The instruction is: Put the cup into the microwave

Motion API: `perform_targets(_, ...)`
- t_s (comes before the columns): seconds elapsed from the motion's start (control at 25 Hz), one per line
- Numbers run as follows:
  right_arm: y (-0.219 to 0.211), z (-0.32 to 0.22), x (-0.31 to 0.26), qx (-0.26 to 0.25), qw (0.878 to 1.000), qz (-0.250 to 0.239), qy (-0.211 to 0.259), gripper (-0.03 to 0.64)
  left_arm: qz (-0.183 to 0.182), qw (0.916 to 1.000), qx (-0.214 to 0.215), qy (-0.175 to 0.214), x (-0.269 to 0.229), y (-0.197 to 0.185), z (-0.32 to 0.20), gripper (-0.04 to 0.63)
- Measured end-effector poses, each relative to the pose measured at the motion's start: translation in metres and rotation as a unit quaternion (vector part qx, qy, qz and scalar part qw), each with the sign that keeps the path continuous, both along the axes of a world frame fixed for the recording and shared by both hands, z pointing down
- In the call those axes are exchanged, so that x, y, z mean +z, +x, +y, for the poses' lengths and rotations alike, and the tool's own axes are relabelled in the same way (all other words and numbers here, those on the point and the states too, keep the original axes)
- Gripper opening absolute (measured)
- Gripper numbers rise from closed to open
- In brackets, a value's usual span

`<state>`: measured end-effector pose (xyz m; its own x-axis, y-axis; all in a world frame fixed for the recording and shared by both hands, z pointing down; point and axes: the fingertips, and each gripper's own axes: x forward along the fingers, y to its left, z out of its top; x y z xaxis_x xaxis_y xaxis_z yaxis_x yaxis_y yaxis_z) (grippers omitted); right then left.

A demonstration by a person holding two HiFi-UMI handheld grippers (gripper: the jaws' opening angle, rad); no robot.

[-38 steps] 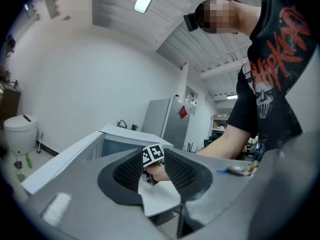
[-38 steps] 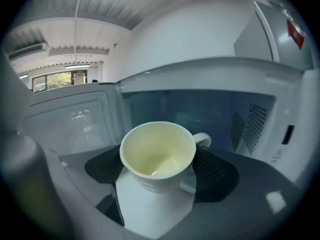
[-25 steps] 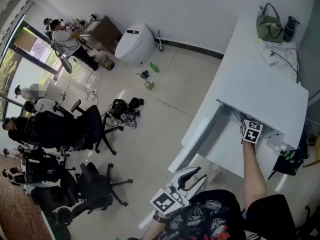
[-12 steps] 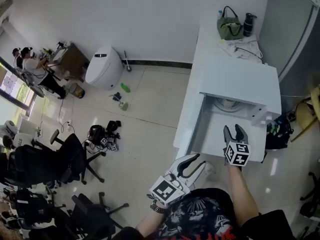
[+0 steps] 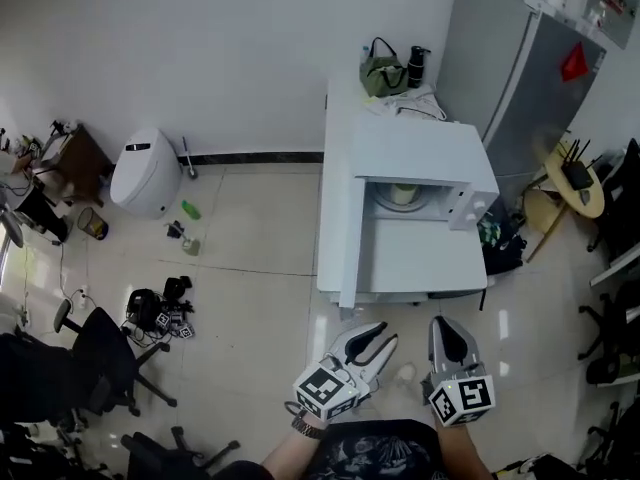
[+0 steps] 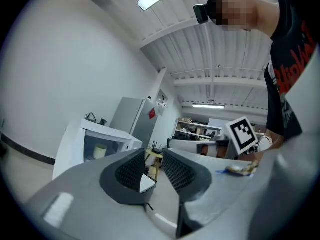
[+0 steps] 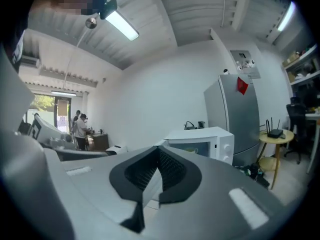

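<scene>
The white microwave [image 5: 415, 153] stands on a white counter [image 5: 340, 168] with its door [image 5: 347, 248] swung open to the left. A pale cup [image 5: 404, 194] sits inside the cavity; it also shows in the left gripper view, cup [image 6: 100, 151]. Both grippers are held low near my body, well back from the counter. My left gripper [image 5: 375, 338] [image 6: 152, 156] has a gap between its jaws, which are closing on nothing. My right gripper [image 5: 450, 333] [image 7: 159, 154] is shut and empty, pointing toward the microwave [image 7: 200, 139].
A grey fridge [image 5: 520, 78] stands right of the counter. A green bag [image 5: 382, 73] and a black bottle [image 5: 415, 66] sit at the counter's far end. A yellow round table [image 5: 565, 183] is at the right. Office chairs [image 5: 100, 358] and floor clutter [image 5: 160, 308] lie left.
My right gripper has come out of the microwave, drawn back to my body and shut; the cup stays inside. I have stepped back from the counter; the left gripper stayed near my body.
</scene>
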<state>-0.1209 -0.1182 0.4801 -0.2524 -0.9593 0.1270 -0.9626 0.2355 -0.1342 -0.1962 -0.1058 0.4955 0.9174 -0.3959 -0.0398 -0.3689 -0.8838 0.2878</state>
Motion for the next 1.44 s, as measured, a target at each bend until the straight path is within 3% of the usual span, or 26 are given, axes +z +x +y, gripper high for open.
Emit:
perform_targets(0.12,-0.008,0.031,-0.029,-0.012,0.999,-0.031,0.026,0.000,-0.008,0.9996,0.027,0.003,-0.006,0.021,0.027,0.102)
perform_targets(0.28,-0.031,0.054,-0.040,-0.045,0.997,-0.006,0.055,0.000,-0.010,0.9998,0.011,0.010,-0.020,0.015,0.052,0.094)
perform_targets(0.44,-0.007,0.093,-0.044,-0.053,0.997,0.001,0.053,0.000,-0.024,0.9995,-0.019,0.001,-0.030,0.032,0.079,0.085)
perform_targets(0.6,0.029,0.120,-0.029,-0.046,0.999,-0.014,0.023,0.000,-0.047,0.9982,-0.036,-0.011,-0.028,0.055,0.101,0.074)
perform_targets(0.8,0.044,0.143,-0.026,-0.032,0.999,-0.012,0.028,0.000,-0.069,0.9974,-0.017,-0.014,-0.022,0.069,0.133,0.061)
perform_targets(0.88,0.039,0.150,-0.032,-0.029,0.999,-0.008,0.034,0.000,-0.077,0.9969,-0.010,-0.006,-0.021,0.070,0.140,0.003)
perform_targets(1.44,-0.006,0.141,-0.049,-0.054,0.996,0.028,0.067,0.000,-0.033,0.9977,0.032,0.049,-0.055,0.053,0.139,0.001)
